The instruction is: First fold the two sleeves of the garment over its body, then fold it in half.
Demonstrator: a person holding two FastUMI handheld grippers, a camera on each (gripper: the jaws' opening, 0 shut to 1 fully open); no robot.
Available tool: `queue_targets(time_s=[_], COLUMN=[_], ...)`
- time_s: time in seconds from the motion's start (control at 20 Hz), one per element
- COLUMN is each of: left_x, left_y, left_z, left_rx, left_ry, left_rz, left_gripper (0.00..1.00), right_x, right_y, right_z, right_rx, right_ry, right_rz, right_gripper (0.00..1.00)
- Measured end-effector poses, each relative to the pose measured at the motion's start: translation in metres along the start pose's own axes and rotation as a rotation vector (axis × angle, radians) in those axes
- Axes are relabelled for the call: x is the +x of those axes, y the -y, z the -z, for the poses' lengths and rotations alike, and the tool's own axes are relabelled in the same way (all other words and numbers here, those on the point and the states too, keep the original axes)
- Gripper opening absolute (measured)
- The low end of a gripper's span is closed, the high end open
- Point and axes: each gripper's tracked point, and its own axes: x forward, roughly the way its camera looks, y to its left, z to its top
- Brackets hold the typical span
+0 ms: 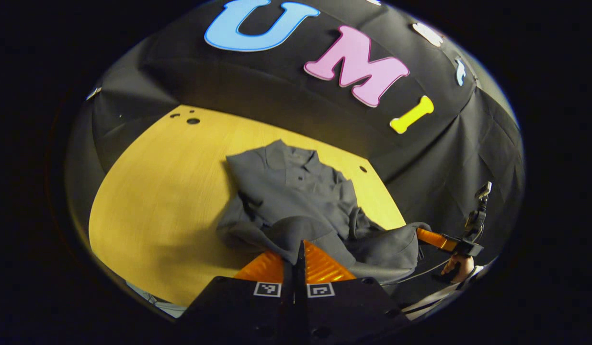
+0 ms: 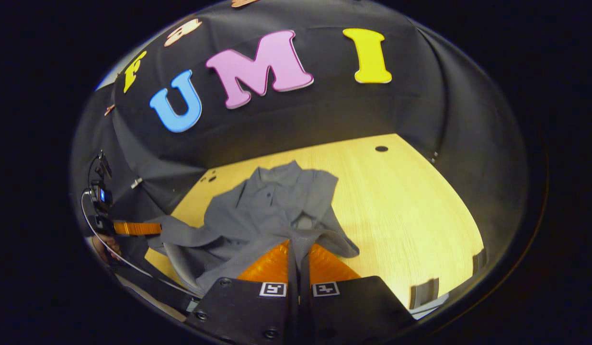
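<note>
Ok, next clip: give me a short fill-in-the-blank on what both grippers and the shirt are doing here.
1. The left gripper is shut on the ____ hem of the grey polo shirt.
2. The right gripper is ____ on the same hem.
3. The shirt's collar end lies on the ____ wooden table.

Missing: lifted; shut; yellow

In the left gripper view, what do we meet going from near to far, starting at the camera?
Left gripper, shut on the shirt's hem → grey shirt → bare wooden table with its small holes → black cloth wall.
</note>
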Motion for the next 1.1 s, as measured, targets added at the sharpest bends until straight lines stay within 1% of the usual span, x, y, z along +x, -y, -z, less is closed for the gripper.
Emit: queue_targets(time_s=[0.1,0.35,0.4,0.45,0.55,0.85,1.0,1.1], left_x=[0.007,0.043,0.049,0.056,0.072,0.135,0.169,0.193], left_y=[0.004,0.002,0.001,0.0,-0.006,-0.034,-0.053,-0.065], left_z=[-0.023,-0.078,-0.089,-0.098,-0.116,-0.16,-0.173,-0.173], left_rx=[0.007,0.039,0.043,0.042,0.038,0.042,0.051,0.065], left_ry=[0.038,0.107,0.121,0.132,0.149,0.182,0.183,0.168], left_rz=[0.006,0.0,0.0,0.002,-0.004,-0.031,-0.054,-0.069], left_gripper=[0.06,0.05,0.09,0.05,0.05,0.05,0.05,0.05], right_x=[0.016,0.053,0.062,0.071,0.09,0.159,0.191,0.212], right_y=[-0.002,-0.004,-0.004,-0.004,-0.003,0.018,0.032,0.04], right_z=[-0.025,-0.068,-0.075,-0.081,-0.093,-0.114,-0.115,-0.109], right_rx=[0.022,0.006,0.007,0.009,0.009,0.019,0.008,0.011], right_ry=[0.046,0.118,0.125,0.137,0.157,0.175,0.17,0.158], right_rz=[-0.005,0.0,0.002,0.002,0.006,0.052,0.075,0.086], right_gripper=[0.05,0.05,0.05,0.05,0.05,0.05,0.05,0.05])
